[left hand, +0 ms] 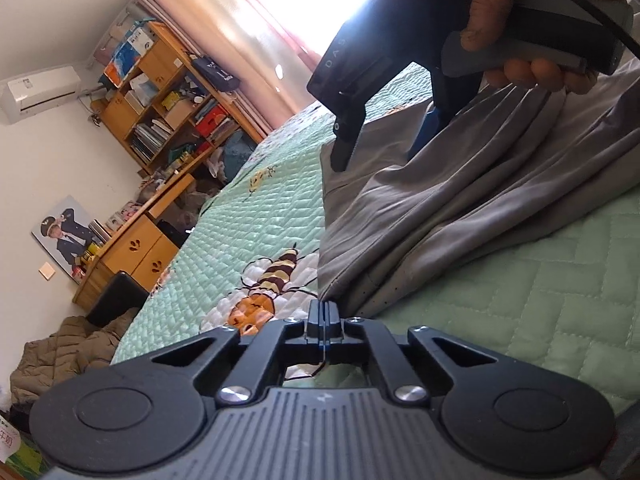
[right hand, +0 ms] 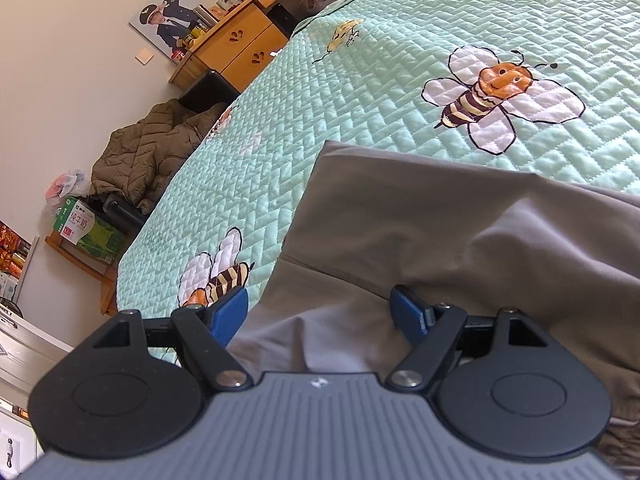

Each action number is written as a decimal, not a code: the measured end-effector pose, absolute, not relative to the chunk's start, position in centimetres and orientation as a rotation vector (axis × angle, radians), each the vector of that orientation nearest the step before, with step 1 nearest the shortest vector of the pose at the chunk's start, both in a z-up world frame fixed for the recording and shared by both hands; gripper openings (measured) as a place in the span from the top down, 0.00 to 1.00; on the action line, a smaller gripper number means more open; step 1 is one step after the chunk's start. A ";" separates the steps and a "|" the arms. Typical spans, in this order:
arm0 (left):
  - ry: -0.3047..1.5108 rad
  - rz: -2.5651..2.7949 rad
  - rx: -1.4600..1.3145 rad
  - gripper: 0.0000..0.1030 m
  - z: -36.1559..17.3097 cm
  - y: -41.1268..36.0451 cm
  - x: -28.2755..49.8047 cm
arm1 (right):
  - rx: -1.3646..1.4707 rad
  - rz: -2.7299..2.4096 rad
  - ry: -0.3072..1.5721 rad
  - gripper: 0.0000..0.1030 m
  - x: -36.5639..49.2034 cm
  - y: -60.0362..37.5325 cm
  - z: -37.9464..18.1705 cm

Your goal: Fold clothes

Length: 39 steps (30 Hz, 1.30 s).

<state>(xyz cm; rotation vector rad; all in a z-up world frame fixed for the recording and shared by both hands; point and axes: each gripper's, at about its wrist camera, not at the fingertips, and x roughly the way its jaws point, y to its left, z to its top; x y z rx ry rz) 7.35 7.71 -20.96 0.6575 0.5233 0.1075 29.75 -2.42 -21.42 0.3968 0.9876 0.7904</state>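
- Left tool (left hand: 323, 320): closed, fingers pressed together right at the lower corner of the grey garment (left hand: 460, 208); a thin edge of cloth possibly pinched between them, though not clear enough to say for certain.
- Grey garment: spread in loose folds and long wrinkles across the green quilted bedspread (left hand: 260, 216), beside a stitched bee (left hand: 276, 276).
- Right tool (right hand: 320, 312): wide open, blue pads (right hand: 230, 314) apart, hovering low over a raised bunch of the garment (right hand: 440, 224), gripping nothing.
- In the left view, right tool (left hand: 384, 140) seen from outside, held in a hand (left hand: 532, 40), tips down on the cloth near its far edge.
- Likely risks: corner slipping from the left tool if only a sliver was caught; right tool closing on several layers at once, giving a crooked fold; wrinkles trapped inside the fold unless smoothed first.
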 end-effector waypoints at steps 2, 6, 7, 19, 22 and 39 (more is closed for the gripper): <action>0.516 0.067 0.607 1.00 -20.7 8.3 7.4 | 0.397 0.790 0.986 0.23 29.7 -2.4 -21.4; 0.458 0.016 0.533 1.00 -20.1 9.8 6.5 | 0.402 0.794 0.983 0.23 29.7 -2.5 -21.5; 0.425 -0.002 0.549 1.00 -19.9 10.0 5.8 | 0.403 0.796 0.983 0.23 29.7 -2.5 -21.5; 0.455 -0.039 0.594 0.63 -20.6 10.7 2.5 | 0.387 0.798 0.983 0.23 29.6 -2.5 -21.3; 0.379 -0.012 0.572 0.35 -19.4 10.5 3.3 | 0.371 0.795 0.981 0.23 29.4 -2.3 -21.1; 0.634 -0.199 0.430 0.53 -18.8 13.6 9.0 | 0.384 0.783 0.983 0.23 29.3 -2.4 -21.1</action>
